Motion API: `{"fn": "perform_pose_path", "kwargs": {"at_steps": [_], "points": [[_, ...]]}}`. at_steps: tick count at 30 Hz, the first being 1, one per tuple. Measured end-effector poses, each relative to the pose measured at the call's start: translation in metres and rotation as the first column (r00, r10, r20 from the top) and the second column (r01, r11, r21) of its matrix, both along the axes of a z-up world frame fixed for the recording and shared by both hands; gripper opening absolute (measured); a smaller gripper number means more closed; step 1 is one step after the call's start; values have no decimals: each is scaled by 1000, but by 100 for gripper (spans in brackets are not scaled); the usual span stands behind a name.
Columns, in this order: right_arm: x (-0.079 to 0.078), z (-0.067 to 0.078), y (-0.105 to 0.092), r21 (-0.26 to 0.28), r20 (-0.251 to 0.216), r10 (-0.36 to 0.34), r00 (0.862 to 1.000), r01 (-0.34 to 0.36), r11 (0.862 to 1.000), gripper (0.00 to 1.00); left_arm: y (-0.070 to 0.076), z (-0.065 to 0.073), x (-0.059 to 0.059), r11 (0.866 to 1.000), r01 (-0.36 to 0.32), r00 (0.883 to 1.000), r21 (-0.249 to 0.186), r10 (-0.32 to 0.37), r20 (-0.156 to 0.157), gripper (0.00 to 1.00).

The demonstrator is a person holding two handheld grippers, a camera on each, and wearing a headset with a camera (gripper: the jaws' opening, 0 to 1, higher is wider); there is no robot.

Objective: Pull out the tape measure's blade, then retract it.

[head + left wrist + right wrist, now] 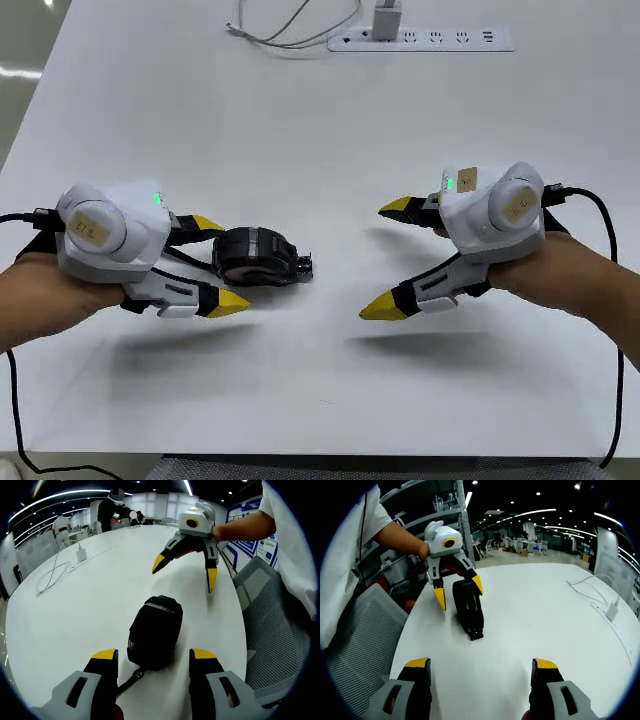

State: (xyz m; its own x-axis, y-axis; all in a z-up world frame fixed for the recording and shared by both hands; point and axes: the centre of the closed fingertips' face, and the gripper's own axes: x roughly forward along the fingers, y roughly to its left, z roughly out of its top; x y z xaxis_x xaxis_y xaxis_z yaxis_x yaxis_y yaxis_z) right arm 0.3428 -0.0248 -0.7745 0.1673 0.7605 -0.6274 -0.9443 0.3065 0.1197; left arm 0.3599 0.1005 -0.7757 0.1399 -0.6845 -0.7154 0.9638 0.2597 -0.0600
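Barely started: tape measure [255,257] lies btwn left gripper's [222,262] spread jaws, looks ungripped, blade not out; right gripper [385,258] spread, empty, well apart.

The tape measure [258,257] has a black matt case, plastic or rubber by its look. The surface [300,130] is white, smooth, with a faint sheen. The left gripper [222,262] and right gripper [377,261] have smooth white plastic shells and yellow tips. The chair [270,630] is grey mesh cloth.
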Motion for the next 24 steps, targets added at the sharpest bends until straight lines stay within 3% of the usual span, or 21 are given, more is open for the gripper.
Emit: {"fn": "perform_pose_path", "kwargs": {"at_steps": [6, 13, 15, 24], "points": [[-1, -3, 6, 6, -9, 13, 1000, -13, 1000, 80, -1, -1, 0, 1000, 31, 999, 2, -31, 13, 41], [0, -6, 13, 11, -7, 29, 1000, -29, 1000, 77, -2, -3, 3, 999, 51, 998, 11, -52, 35, 35], [0, -7, 15, 15, -10, 32, 999, -32, 999, 77, -2, -3, 6, 998, 57, 997, 15, -57, 53, 33], [2, -10, 23, 16, -1, 45, 999, -45, 999, 72, -3, -4, 7, 996, 89, 994, 31, -91, 67, 27]]}}
